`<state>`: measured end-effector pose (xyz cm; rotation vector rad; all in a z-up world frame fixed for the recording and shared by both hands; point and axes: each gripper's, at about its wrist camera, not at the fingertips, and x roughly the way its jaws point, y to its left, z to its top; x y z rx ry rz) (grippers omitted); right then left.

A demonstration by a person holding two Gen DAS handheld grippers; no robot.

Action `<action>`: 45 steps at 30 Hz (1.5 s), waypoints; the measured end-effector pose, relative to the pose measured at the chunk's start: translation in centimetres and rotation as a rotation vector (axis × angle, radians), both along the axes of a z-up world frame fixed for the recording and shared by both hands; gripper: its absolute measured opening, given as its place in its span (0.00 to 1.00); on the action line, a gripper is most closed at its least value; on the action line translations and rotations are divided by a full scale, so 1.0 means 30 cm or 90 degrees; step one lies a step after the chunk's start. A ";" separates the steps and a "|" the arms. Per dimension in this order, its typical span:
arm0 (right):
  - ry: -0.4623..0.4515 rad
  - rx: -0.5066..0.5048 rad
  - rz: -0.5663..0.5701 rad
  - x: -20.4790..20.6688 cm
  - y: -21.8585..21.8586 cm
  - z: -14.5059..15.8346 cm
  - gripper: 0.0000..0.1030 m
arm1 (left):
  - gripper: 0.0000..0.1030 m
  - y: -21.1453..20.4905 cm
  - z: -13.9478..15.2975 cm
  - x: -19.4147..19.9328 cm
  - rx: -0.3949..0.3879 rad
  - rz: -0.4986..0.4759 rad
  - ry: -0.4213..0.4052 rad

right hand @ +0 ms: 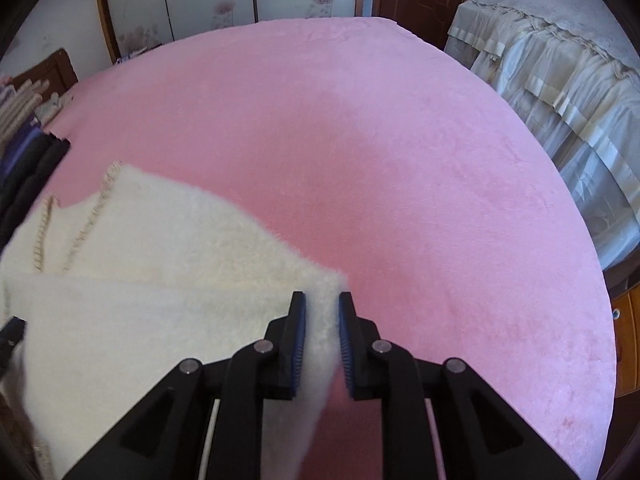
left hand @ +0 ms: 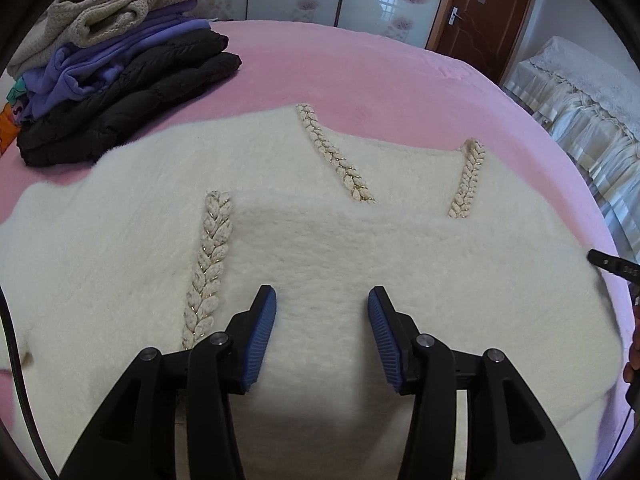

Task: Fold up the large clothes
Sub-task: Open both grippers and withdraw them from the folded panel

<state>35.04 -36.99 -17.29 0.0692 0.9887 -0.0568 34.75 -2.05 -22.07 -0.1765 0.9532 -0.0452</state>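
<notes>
A fluffy white sweater with braided cream and gold trim lies spread on the pink bed cover. My left gripper hovers just over the sweater's middle, jaws open, with nothing between the blue pads. In the right wrist view the same sweater fills the lower left. My right gripper is shut on its right edge, where a strip of the fluffy cloth stands pinched between the pads. One tip of the right gripper shows at the sweater's right side in the left wrist view.
A pile of folded clothes, beige, purple and black, sits at the bed's far left. The bare pink cover stretches far and right of the sweater. Draped pale furniture stands right of the bed. Patterned panels and a brown door are behind.
</notes>
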 end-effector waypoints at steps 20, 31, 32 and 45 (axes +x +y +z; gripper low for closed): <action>0.049 -0.099 -0.048 -0.373 0.039 -0.148 0.00 | 0.47 0.035 0.005 -0.117 0.000 -0.011 0.038; -0.002 -0.002 -0.048 -0.464 0.013 0.018 0.00 | 0.49 0.040 0.031 -0.144 0.001 -0.011 0.039; -0.008 0.000 -0.043 -0.473 0.024 0.034 0.00 | 0.56 0.044 0.041 -0.151 -0.005 -0.012 0.041; -0.077 0.042 0.018 -0.616 0.215 0.271 0.01 | 0.92 0.068 0.322 -0.359 -0.016 -0.021 0.016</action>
